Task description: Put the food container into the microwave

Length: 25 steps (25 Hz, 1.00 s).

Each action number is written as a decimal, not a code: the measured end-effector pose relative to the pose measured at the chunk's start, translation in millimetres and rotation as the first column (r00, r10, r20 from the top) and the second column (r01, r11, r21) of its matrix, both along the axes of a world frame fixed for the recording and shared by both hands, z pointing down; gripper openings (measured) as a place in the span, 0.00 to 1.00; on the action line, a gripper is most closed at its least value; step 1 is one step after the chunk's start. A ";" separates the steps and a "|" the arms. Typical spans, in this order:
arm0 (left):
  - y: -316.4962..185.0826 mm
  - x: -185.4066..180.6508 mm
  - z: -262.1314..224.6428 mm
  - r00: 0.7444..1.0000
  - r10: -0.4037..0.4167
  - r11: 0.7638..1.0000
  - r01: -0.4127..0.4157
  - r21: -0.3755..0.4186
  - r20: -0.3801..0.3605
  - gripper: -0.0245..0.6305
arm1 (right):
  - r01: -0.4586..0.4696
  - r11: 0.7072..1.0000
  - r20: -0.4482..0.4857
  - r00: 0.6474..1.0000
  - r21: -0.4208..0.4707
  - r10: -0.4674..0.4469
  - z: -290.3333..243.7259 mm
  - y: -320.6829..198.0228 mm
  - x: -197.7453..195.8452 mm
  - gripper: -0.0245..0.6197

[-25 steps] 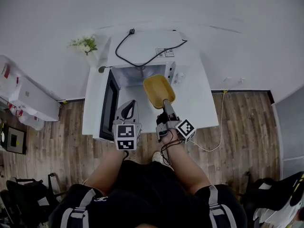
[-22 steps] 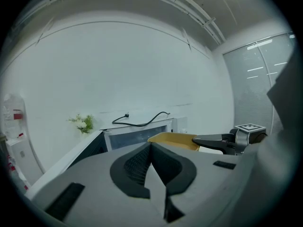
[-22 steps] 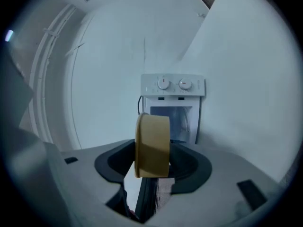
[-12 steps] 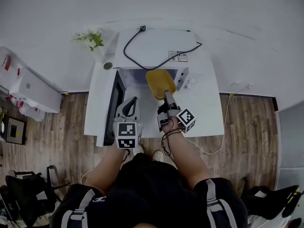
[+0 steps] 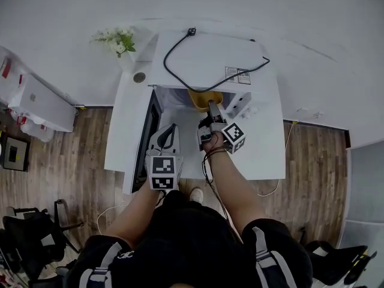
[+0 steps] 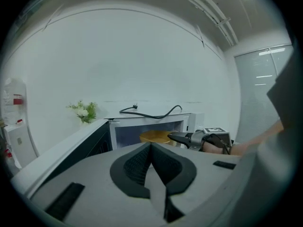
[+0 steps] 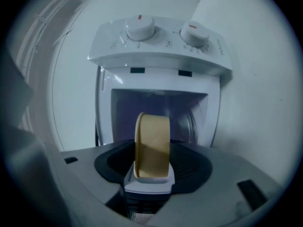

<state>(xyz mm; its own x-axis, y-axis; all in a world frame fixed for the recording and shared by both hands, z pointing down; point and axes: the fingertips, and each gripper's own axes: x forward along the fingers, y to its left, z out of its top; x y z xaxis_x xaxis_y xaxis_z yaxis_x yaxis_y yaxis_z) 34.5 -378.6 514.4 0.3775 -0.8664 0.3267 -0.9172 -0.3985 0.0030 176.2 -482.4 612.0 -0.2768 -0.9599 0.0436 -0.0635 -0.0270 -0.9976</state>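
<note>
The fingers (image 7: pixel 193 167) of the right gripper (image 5: pixel 209 108) squeeze the edge of the yellow food container (image 7: pixel 152 143), half inside the open microwave (image 5: pixel 210 59), so it could bump the frame if crooked or slip and tip, while the left gripper (image 5: pixel 167 138) is pressed together, empty.

White bench (image 5: pixel 267 152) on wood floor (image 5: pixel 84 143), microwave (image 5: pixel 210 56) standing on it, flowers (image 5: pixel 122 41) and small round object (image 5: pixel 140 77) at back left corner.

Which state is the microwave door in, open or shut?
Open. The microwave door hangs out to the left, and the right gripper holds the yellow container at the exposed cavity.
</note>
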 end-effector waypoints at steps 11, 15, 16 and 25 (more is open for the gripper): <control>-19.0 -2.6 14.1 1.000 -0.004 1.000 0.004 -0.031 0.003 0.06 | 0.020 0.998 -0.009 1.000 -0.068 -0.021 23.6 -54.4 -15.3 0.40; -17.6 -4.5 19.5 1.000 -0.005 0.999 0.006 -0.041 0.010 0.06 | 0.043 0.995 -0.028 0.999 -0.095 -0.046 34.2 -63.0 -19.2 0.40; -17.6 -4.8 20.4 1.000 -0.006 0.999 0.006 -0.043 0.012 0.06 | 0.045 0.994 -0.022 0.999 -0.099 -0.047 35.5 -64.9 -19.7 0.40; -16.2 -2.8 26.7 1.000 -0.007 0.998 0.008 -0.057 0.021 0.06 | 0.115 0.975 -0.076 0.988 -0.192 -0.132 43.8 -75.6 -37.0 0.40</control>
<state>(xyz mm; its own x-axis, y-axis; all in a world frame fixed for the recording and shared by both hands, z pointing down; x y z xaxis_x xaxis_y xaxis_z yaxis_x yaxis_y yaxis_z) 31.6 -394.8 541.1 0.3638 -0.8491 0.3831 -0.9202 -0.3913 0.0064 139.2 -558.1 655.8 -0.3797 -0.8913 0.2479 -0.1649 -0.1985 -0.9661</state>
